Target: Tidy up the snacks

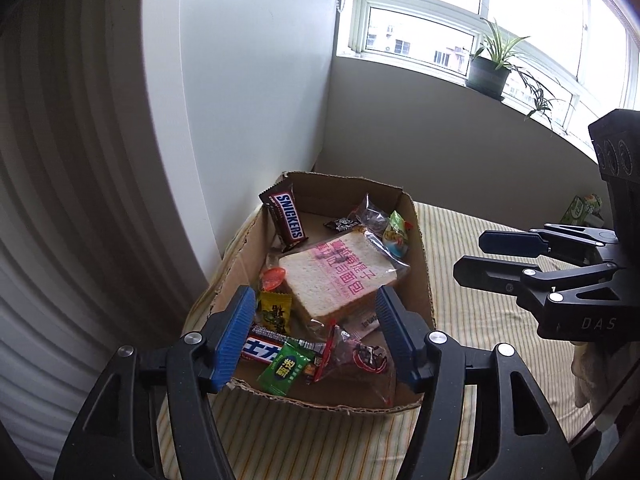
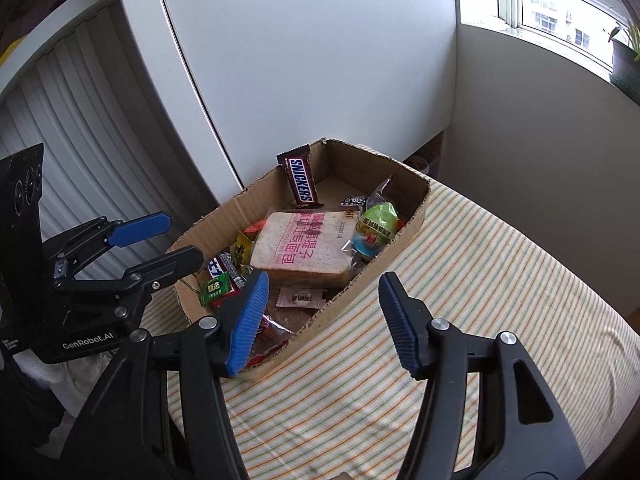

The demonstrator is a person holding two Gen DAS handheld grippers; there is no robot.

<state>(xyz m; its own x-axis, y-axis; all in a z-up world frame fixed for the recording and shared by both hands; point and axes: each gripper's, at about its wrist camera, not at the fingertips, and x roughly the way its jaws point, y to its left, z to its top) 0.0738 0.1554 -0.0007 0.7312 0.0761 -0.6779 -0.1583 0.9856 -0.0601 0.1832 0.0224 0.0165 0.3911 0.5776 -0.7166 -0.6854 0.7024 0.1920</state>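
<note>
Left wrist view: the left tool (image 1: pixel 316 336) hangs released above the box's (image 1: pixel 422 248) near end, over the bread (image 1: pixel 336 276); the right tool (image 2: pixel 322 320), released, hangs beside the box.

Snack-filled cardboard box (image 1: pixel 424 264) between spread fingers (image 1: pixel 236 336)

The tablecloth (image 2: pixel 480 280) has thin green, orange and cream stripes. The cardboard box (image 2: pixel 360 300) is plain brown. The Snickers bar (image 1: pixel 286 216) is dark brown with blue-and-white lettering. The bread pack (image 1: pixel 336 276) is pale with pink print. A small sachet (image 1: pixel 282 372) is bright green. The gripper pads (image 2: pixel 248 320) are blue on black frames.
</note>
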